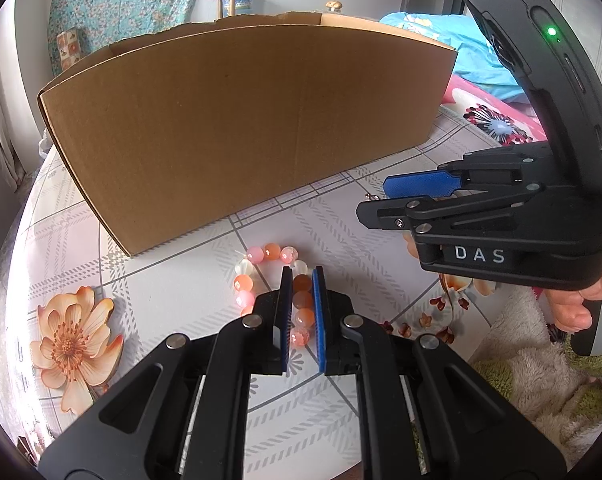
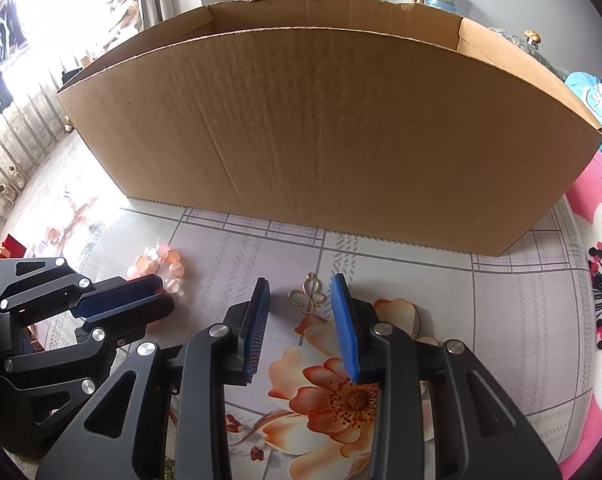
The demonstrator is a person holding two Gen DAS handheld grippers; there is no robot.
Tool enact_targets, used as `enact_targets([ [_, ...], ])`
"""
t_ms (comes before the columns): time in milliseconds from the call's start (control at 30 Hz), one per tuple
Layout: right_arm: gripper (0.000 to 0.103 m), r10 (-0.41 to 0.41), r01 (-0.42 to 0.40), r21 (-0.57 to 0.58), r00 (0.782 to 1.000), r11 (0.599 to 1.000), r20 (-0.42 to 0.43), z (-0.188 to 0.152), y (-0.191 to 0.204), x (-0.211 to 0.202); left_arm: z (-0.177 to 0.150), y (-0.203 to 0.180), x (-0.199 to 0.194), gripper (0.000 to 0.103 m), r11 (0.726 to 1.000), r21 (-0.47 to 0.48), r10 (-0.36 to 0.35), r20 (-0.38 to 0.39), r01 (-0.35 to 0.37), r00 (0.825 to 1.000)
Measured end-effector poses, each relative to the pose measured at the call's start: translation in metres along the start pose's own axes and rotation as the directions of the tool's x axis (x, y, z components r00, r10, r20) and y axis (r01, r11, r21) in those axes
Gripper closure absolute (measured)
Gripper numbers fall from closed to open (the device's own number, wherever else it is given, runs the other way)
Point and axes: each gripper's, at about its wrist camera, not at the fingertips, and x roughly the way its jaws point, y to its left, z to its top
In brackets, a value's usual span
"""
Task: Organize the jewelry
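Observation:
A bracelet of pink, orange and clear beads (image 1: pixel 271 252) lies on the flowered tablecloth (image 1: pixel 173 280). My left gripper (image 1: pixel 303 276) is shut on its right side, with beads pinched between the blue pads. In the right wrist view that same left gripper (image 2: pixel 167 292) comes in from the left, with the bracelet (image 2: pixel 169 258) at its tips. A small gold butterfly pendant (image 2: pixel 307 298) rests flat on the cloth. My right gripper (image 2: pixel 301 282) stands open around it, and neither pad touches it. In the left wrist view the right gripper (image 1: pixel 375 200) shows at the right.
A large open cardboard box (image 1: pixel 241 128) (image 2: pixel 321 128) stands just behind both pieces and blocks the far side. A person's hand (image 1: pixel 573 308) holds the right gripper's handle. A pink flowered blanket (image 2: pixel 597 240) lies to the right, and a fluffy cloth (image 1: pixel 541 360) at the lower right.

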Motion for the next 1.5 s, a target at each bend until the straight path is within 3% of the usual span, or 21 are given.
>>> enact_targets([
  [267, 0.086, -0.027, 0.03, 0.048, 0.997, 0.998, -0.066, 0.02, 0.002, 0.008, 0.0, 0.001, 0.001, 0.094, 1.0, -0.003, -0.006, 0.003, 0.006, 1.0],
  [800, 0.087, 0.002, 0.004, 0.093, 0.998, 0.996, -0.064, 0.026, -0.01, 0.009, 0.001, 0.001, 0.002, 0.094, 1.0, -0.001, -0.009, 0.005, 0.009, 1.0],
  [1200, 0.087, -0.001, 0.0, 0.144, 1.0, 0.99, 0.006, 0.008, -0.03, -0.026, 0.002, 0.01, -0.008, 0.094, 1.0, -0.02, -0.024, 0.012, 0.024, 1.0],
  [1367, 0.087, 0.024, -0.036, 0.168, 0.997, 0.985, 0.073, 0.009, -0.035, -0.053, 0.014, 0.019, -0.039, 0.095, 0.994, -0.061, -0.092, 0.072, 0.096, 0.993],
  [1500, 0.087, 0.04, -0.064, 0.175, 0.99, 0.982, 0.135, 0.016, -0.038, -0.077, 0.029, 0.026, -0.066, 0.095, 0.976, -0.088, -0.186, 0.125, 0.198, 0.975],
])
